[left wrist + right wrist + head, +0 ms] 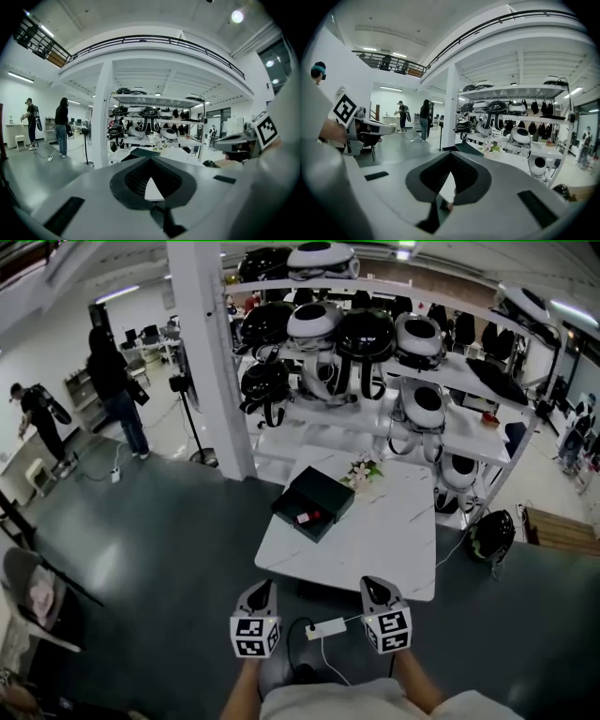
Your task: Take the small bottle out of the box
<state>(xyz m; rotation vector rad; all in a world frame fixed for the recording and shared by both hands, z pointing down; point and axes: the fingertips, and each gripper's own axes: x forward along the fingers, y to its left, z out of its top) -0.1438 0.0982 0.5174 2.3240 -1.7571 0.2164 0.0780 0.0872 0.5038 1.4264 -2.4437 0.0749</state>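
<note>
While both hang short of the table (375, 531) | left gripper (263, 586), right gripper (375, 585): clenched, empty | cubes (255, 636) show square markers

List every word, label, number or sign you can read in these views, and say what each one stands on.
No readable text in any view.
Left marker cube and right marker cube: black-and-white square patterns only, no letters or numbers.
Black box: no print legible; the red item inside is too small to read.
Helmets: no legible marking.
</note>
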